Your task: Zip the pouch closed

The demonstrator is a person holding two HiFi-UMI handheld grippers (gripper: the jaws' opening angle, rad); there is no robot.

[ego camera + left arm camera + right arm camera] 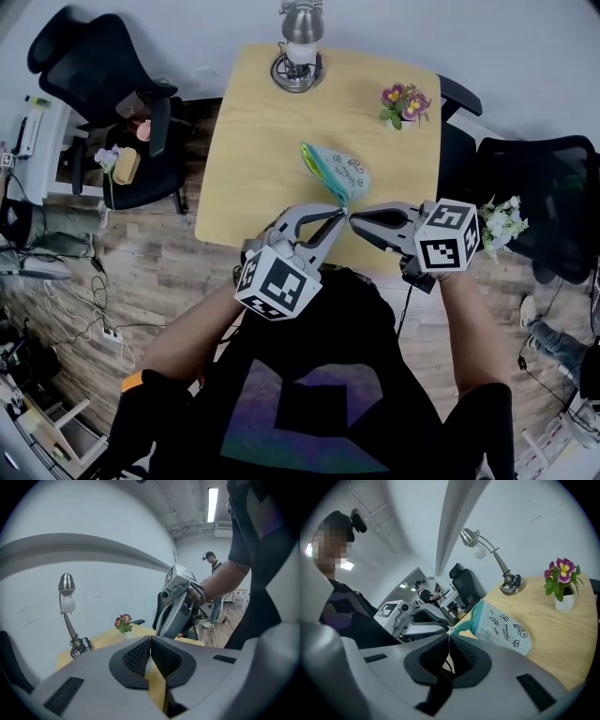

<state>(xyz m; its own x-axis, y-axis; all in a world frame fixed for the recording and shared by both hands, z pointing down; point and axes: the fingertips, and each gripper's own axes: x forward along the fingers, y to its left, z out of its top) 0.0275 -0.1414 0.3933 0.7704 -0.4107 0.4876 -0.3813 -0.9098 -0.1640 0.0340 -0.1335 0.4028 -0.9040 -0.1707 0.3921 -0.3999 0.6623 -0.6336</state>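
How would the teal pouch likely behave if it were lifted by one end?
The pouch probably flops: its fabric body bends and sags from the end at the right gripper. It looks thin and flat, so likely light and unlikely to roll.

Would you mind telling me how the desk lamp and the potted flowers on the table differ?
The desk lamp is silver metal; the potted flowers show purple and yellow blooms in a white pot. The desk lamp stands clearly taller than the potted flowers. The desk lamp sits left of centre at the table's far edge, the potted flowers near its far right corner. Both stand upright beyond the pouch.
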